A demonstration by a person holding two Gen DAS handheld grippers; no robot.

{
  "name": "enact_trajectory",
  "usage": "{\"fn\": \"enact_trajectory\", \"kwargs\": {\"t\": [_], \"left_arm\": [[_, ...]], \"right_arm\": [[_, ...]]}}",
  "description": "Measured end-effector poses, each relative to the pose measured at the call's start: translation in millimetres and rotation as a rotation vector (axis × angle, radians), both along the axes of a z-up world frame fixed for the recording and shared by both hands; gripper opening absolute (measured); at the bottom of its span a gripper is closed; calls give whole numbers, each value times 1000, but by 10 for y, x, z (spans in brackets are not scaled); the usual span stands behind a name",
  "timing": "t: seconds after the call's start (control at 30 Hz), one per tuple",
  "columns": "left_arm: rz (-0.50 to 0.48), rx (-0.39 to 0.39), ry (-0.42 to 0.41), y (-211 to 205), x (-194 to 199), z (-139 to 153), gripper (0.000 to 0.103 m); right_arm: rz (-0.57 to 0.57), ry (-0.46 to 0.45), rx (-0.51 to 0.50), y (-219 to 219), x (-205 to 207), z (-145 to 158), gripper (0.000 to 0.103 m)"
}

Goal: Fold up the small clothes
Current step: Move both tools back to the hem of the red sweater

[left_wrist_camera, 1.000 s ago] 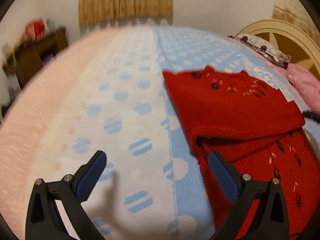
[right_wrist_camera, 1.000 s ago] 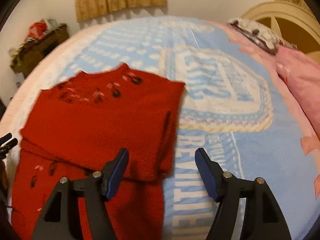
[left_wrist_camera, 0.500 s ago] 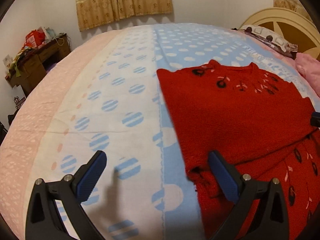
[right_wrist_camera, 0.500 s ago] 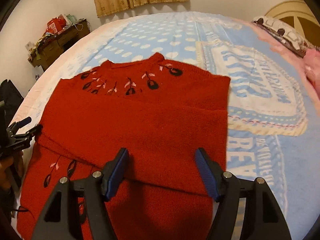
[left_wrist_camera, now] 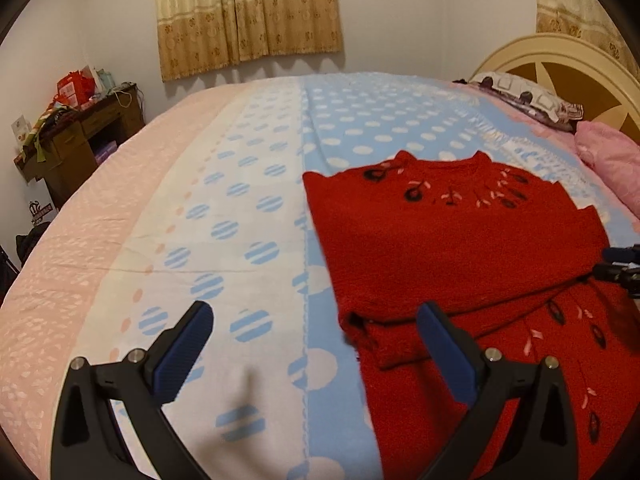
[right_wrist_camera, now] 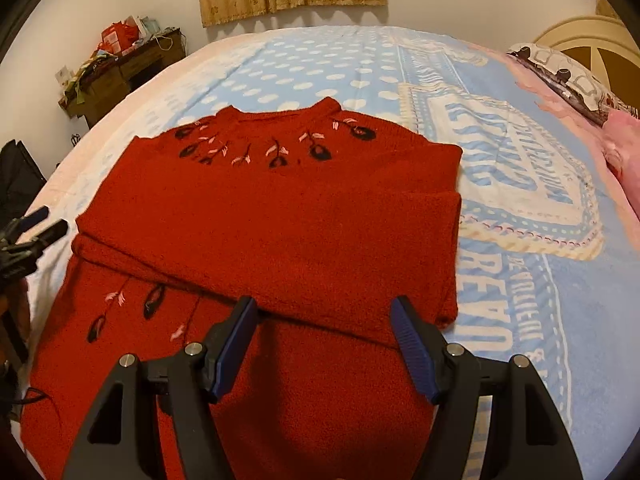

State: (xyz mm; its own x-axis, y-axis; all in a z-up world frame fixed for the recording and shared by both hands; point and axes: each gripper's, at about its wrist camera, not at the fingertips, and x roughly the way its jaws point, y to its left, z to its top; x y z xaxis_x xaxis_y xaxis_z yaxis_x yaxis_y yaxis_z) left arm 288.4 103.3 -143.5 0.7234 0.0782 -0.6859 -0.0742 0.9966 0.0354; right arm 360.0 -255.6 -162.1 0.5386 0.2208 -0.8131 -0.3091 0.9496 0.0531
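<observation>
A red knit sweater (right_wrist_camera: 280,232) with dark and pink embroidered flowers lies flat on the bed, its sleeves folded across the chest. In the left wrist view the same sweater (left_wrist_camera: 452,248) fills the right half. My left gripper (left_wrist_camera: 316,332) hangs open over the bedspread at the sweater's left edge, its right finger above the folded sleeve end. My right gripper (right_wrist_camera: 324,320) stands open above the lower body of the sweater, just below the folded sleeve's edge. Nothing sits between either pair of fingers. The left gripper's tips (right_wrist_camera: 44,220) show at the left edge of the right wrist view.
The bed (left_wrist_camera: 200,220) carries a blue, white and pink dotted blanket. A cream headboard (left_wrist_camera: 560,64), a patterned pillow (left_wrist_camera: 524,96) and a pink pillow (left_wrist_camera: 612,160) lie at the right. A cluttered wooden desk (left_wrist_camera: 76,136) stands by the left wall under curtains (left_wrist_camera: 248,12).
Both views have swung so the sweater sits more centred. My right gripper has moved from the sweater's right edge to over its body. Both stay open and empty.
</observation>
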Motion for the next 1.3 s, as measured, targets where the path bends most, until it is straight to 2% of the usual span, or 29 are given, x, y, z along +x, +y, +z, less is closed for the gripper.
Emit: {"fn": "enact_trajectory", "kwargs": {"t": [0.2,0.3,0.47,0.73,0.83,1.1,1.3], "left_arm": [[-16,-17,-30,-36,-174,153,103],[-30,-25,-58,-56,-324,261,103],[-44,-40,-107,-75,-612,416,103],[-45,-33,-150,-135,-1020,507,103],[-44,-44,-156,-125,-1175,525,103],[-52,6,-157,-123,-1537,563,103],[-58,7,-149,-122,-1857,518,103]], "right_arm": [[-34,-7,45,-67,-66,45,70],[-32,-5,16,-40,-140,38,70],[-18,-20,37,-49,-334,93,70],[0,-46,64,-68,-736,171,70],[14,-64,53,-53,-924,219,70],[52,-102,79,-59,-1397,381,70],[63,-100,86,-45,-1696,370,70]]}}
